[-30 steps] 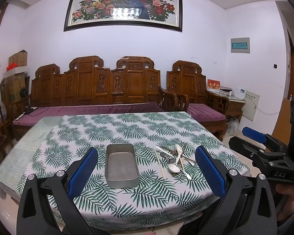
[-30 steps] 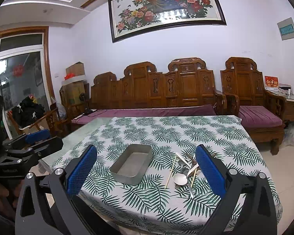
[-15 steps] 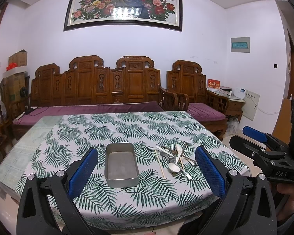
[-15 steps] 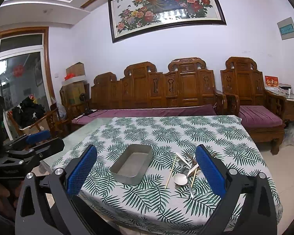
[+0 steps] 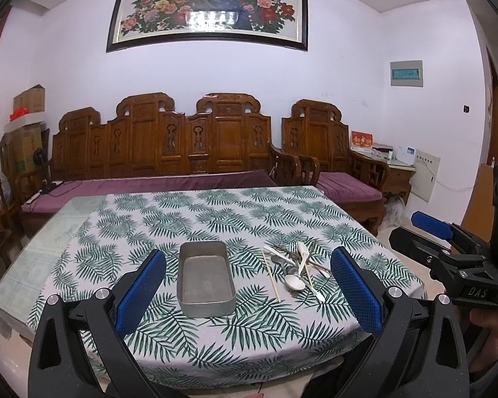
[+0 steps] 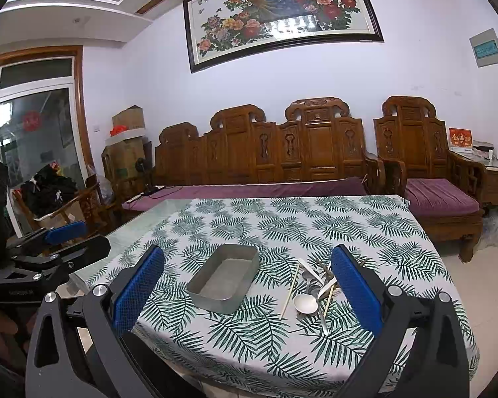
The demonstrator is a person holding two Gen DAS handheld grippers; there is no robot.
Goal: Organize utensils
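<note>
Left wrist view: the utensils [image 5: 295, 265] are seen as a loose heap of spoons and chopsticks on the leaf-print worktop [image 5: 215, 212], just to the 3 o'clock side of an empty metal tray [image 5: 205, 278]. A round-bowled spoon [image 5: 294, 282] lies at the 6 o'clock end of the heap, and a single pale chopstick [image 5: 271, 277] lies between heap and tray, apart from both. In the right wrist view the same heap [image 6: 315, 285] is found at 3 o'clock of the tray [image 6: 224, 277], with the spoon bowl [image 6: 306, 304] nearest the camera.

Nothing has been placed in the tray, so the task is judged to be at its start, with a first pick yet to be made. The left gripper [image 5: 247, 293] is held with its fingers spread wide and empty, short of the worktop's near edge; the right gripper [image 6: 247, 293] is likewise wide open and holds nothing, and is seen at 3 o'clock in the left view.

A clean first pick would probably be served by taking the isolated chopstick or the outermost spoon, since the crossed pieces are likely to drag one another. The fingers should be brought down astride a handle, across its length, and closed low to the cloth; thin smooth metal may slip or pivot if gripped near one end. Pieces are best laid lengthwise in the tray.
</note>
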